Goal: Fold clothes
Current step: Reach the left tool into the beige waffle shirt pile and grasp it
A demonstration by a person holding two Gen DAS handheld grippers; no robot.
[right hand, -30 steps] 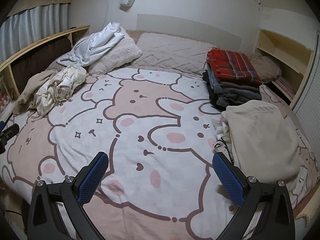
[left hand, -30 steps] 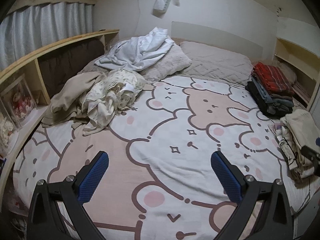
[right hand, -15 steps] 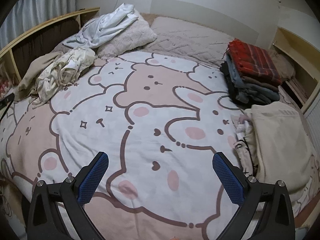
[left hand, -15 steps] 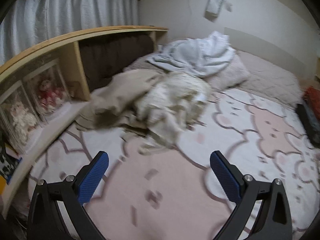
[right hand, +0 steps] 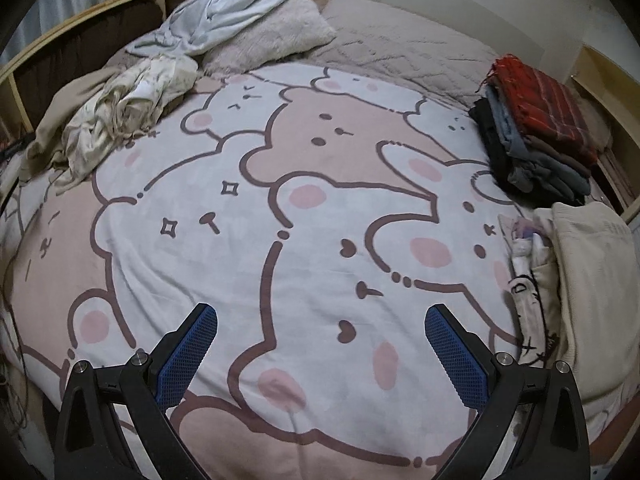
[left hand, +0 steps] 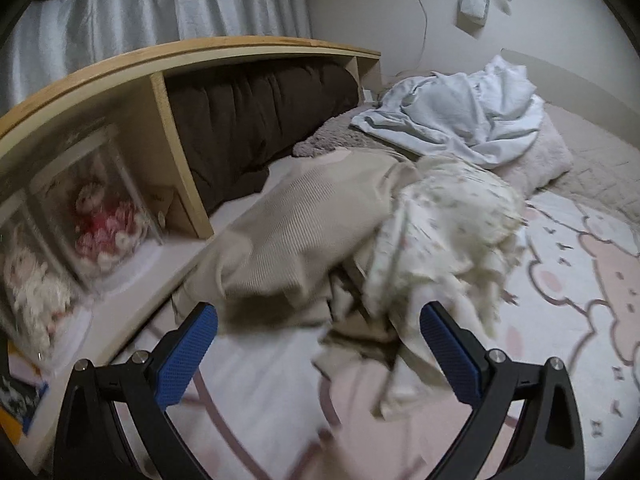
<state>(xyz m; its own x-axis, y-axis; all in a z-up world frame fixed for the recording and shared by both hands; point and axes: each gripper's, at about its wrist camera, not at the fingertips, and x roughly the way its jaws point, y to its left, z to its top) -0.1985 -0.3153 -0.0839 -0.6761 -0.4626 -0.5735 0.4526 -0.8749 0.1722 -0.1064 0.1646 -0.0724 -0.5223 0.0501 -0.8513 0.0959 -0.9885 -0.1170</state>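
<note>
A heap of unfolded clothes lies at the bed's left side: a beige ribbed garment (left hand: 296, 232) and a cream floral garment (left hand: 444, 240) (right hand: 128, 112). My left gripper (left hand: 318, 320) stands open just short of this heap, its blue pads (left hand: 186, 356) empty. A pale blue garment (left hand: 452, 116) (right hand: 224, 16) is crumpled on a pillow behind. My right gripper (right hand: 320, 320) hangs open over the middle of the bear-print bedspread (right hand: 280, 208), holding nothing. Folded clothes sit at the right: a dark stack topped by red plaid (right hand: 540, 120) and a cream folded pile (right hand: 592, 280).
A wooden shelf unit (left hand: 168, 92) runs along the bed's left side, with clear boxes of dolls (left hand: 96, 216) and a brown cushion (left hand: 256, 120) in it. A fluffy pillow (right hand: 272, 36) and a grey quilted one (right hand: 400, 48) lie at the head.
My left gripper swung left and closed in on the beige and floral heap, which now fills its view. The right gripper moved forward a little over the bedspread. Both stayed open.
</note>
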